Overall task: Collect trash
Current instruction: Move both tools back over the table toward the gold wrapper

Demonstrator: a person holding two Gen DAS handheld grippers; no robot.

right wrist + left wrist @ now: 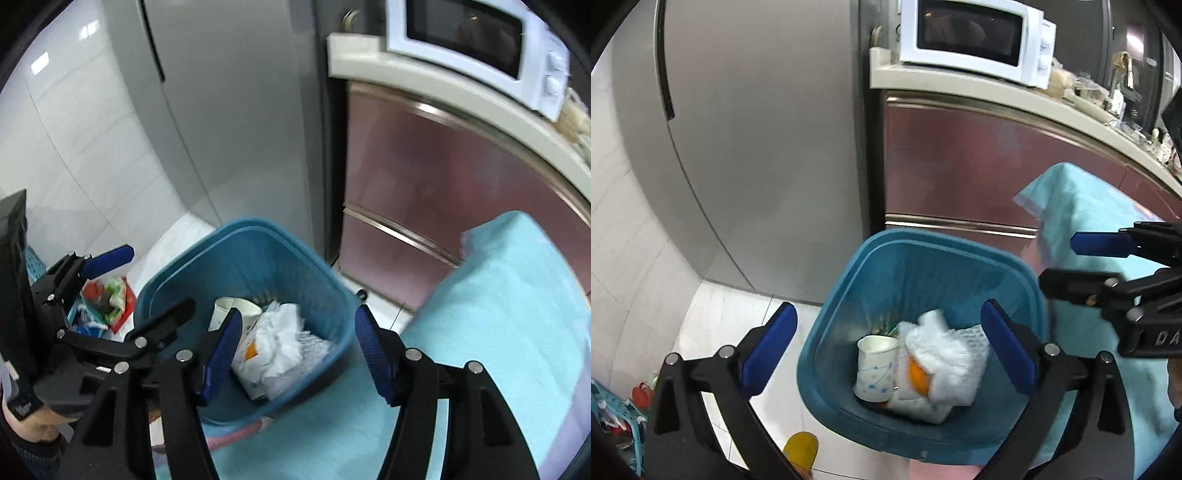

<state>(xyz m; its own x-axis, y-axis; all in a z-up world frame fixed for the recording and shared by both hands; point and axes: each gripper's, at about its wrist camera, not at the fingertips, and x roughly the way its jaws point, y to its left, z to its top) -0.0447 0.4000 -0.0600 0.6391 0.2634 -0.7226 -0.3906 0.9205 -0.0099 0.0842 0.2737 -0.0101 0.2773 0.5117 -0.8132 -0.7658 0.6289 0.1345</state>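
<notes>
Both my grippers hang over the blue bin [923, 280], which sits on the floor between the grey fridge [757, 147] and the turquoise-covered surface [498, 314]. Left gripper [890, 347]: fingers spread wide, nothing between them. Right gripper [299, 354]: fingers also wide apart, holding nothing.

The trash is in the bin: a paper cup [875, 369] with blue dots lying tilted, touching a crumpled white plastic bag [942, 358] with something orange [918, 376] showing through it.

Risks, my guess:
- The two grippers are close, with the right one reaching in just beside the bin's rim in the left view. A quick move could knock them together.
- Bin looks light; a finger catching the rim could tip it and spill the cup and bag onto the floor.
- If more trash is left on the worktop [997, 92] near the microwave [975, 37], reaching up carelessly could drag other clutter off.

Hard to tell:
- Bin and contents are motion-blurred, so I can't identify the orange thing.
- Whatever is under the bag is hidden.
- The red and green packets [107, 295] on the floor left of the bin are partly blocked by the left gripper; can't say if they're trash.
- Yellow object [801, 450] at the bottom edge is cut off, can't identify it.
</notes>
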